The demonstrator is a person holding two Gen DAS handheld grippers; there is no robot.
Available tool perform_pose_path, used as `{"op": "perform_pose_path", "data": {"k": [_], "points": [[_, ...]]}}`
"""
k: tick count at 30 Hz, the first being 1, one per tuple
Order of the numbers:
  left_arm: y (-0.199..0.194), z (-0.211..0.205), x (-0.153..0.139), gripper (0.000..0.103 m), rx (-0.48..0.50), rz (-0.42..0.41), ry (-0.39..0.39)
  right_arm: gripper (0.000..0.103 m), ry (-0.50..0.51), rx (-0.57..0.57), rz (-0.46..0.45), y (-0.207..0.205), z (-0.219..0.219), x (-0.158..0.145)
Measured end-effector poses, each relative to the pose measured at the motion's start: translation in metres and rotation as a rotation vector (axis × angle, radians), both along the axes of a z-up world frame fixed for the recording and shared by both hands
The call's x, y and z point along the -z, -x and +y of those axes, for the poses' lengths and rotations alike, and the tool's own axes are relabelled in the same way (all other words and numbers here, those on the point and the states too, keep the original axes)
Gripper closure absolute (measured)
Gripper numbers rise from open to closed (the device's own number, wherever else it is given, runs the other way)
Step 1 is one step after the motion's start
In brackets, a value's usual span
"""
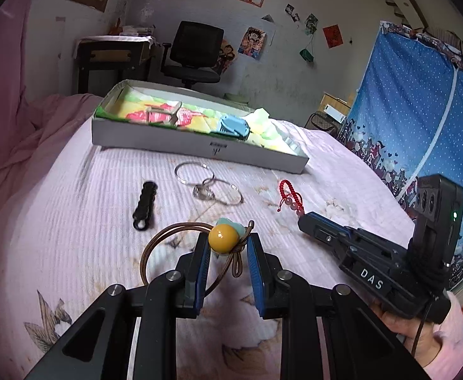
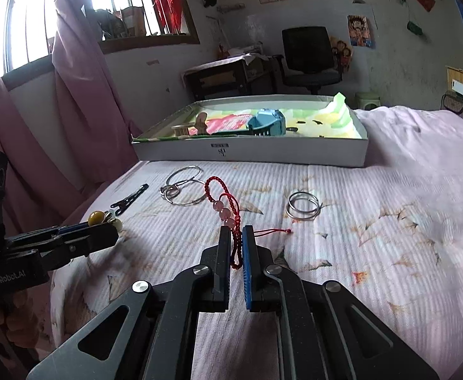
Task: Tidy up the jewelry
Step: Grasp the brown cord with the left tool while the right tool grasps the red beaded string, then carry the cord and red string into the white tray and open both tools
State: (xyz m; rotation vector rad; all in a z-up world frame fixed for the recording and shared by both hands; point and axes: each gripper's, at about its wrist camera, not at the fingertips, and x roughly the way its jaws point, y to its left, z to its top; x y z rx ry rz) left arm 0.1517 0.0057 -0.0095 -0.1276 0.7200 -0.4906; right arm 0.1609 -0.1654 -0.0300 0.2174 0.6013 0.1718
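- A black clip (image 1: 144, 204) is lying flat on the bed (image 1: 57, 221) at the left, touching nothing. It looks rigid and light, and is probably best taken across its narrow middle.
- Linked silver rings (image 1: 207, 182) are lying just right of the clip. They look thin, hard and likely slippery, so a pinch across the wire of one ring should serve.
- The left hand-held gripper (image 1: 226, 242) is standing narrow, its blue pads bracketing a brown cord loop (image 1: 150, 250) with a yellow bead (image 1: 221, 237). The knot is sitting between the pads and the loop is drooping to the left. The cord looks limp and light; the round bead would likely slip, so the knotted cord is the safer hold.
- The right hand-held gripper (image 2: 236, 234) is nearly closed, pinching a red beaded bracelet (image 2: 223, 205). The bracelet looks soft and very light, and its three pink beads are sitting just beyond the tips, so the braided cord is the sensible hold.
- A pair of silver bangles (image 2: 303, 209) is lying on the bed to the right, well apart from the rest.
- A shallow white box (image 2: 250, 153) is sitting at the far side of the bed, holding a blue item (image 2: 267, 122) on bright paper.
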Motion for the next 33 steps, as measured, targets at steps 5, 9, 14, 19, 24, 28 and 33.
{"op": "perform_pose_path", "data": {"k": [5,9,14,19,24,28,33], "points": [[-0.008,-0.004,-0.018,0.081,0.007,-0.034,0.001,0.097,0.000,0.017,-0.034,0.002,-0.002,-0.014],[-0.021,-0.006,-0.035,0.081,0.012,-0.076,0.000,0.097,-0.005,0.043,-0.063,-0.004,-0.007,-0.028],[-0.049,-0.010,-0.048,0.081,0.008,-0.122,0.002,0.097,-0.008,0.098,-0.098,-0.029,-0.015,-0.045],[-0.080,-0.019,-0.057,0.081,0.005,-0.157,0.017,0.097,-0.005,0.140,-0.117,-0.063,-0.025,-0.058],[-0.112,-0.029,-0.058,0.081,-0.002,-0.173,0.012,0.097,-0.006,0.166,-0.100,-0.094,-0.033,-0.054],[-0.138,-0.036,-0.053,0.081,-0.013,-0.165,0.015,0.097,-0.002,0.176,-0.076,-0.120,-0.036,-0.046],[-0.166,-0.046,-0.036,0.081,-0.020,-0.117,0.006,0.097,0.012,0.193,-0.045,-0.137,-0.040,-0.035]]}}
